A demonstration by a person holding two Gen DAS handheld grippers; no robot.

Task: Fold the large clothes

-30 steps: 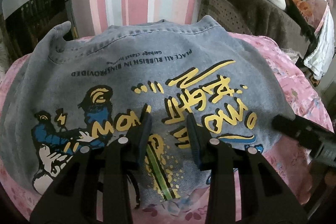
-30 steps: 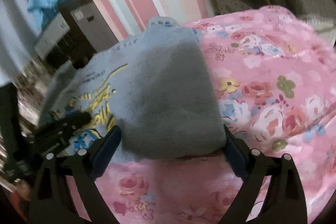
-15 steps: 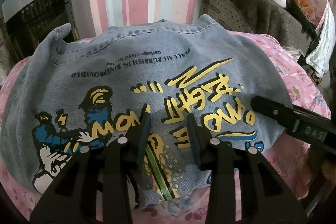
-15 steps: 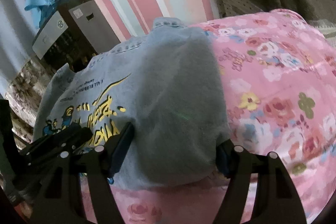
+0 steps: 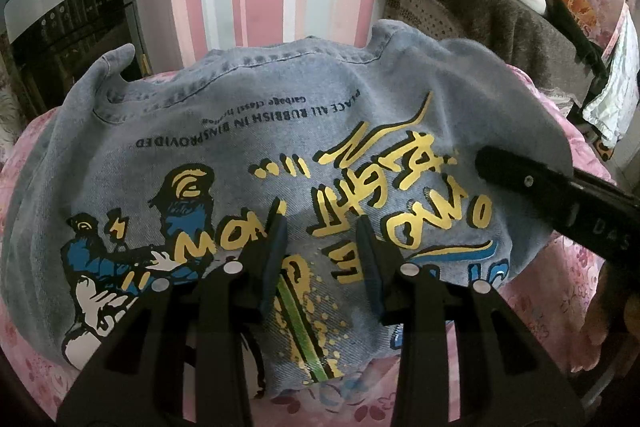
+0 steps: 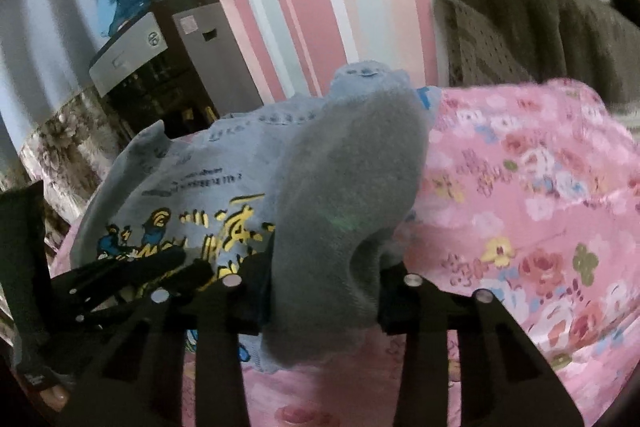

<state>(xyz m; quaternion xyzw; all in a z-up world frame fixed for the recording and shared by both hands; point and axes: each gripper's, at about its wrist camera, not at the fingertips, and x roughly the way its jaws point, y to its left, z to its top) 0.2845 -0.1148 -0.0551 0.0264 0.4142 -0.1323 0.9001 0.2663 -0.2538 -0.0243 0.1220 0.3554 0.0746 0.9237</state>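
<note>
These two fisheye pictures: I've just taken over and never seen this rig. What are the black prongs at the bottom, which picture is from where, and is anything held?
There is no robot arm here. A person holds a two-finger gripper in each hand, and a camera on each looks forward along its fingers, so the black prongs are the fingers themselves.

The left wrist view shows the left gripper over a denim jacket, which lies print side up on a pink floral bedspread. Its jaws stand slightly apart over flat cloth; I cannot tell whether they pinch anything.

The right wrist view shows the right gripper. Its jaws have just been closing and now pinch the jacket's right side, its grey lining facing the camera, bunched between them.

A striped wall stands behind.
</note>
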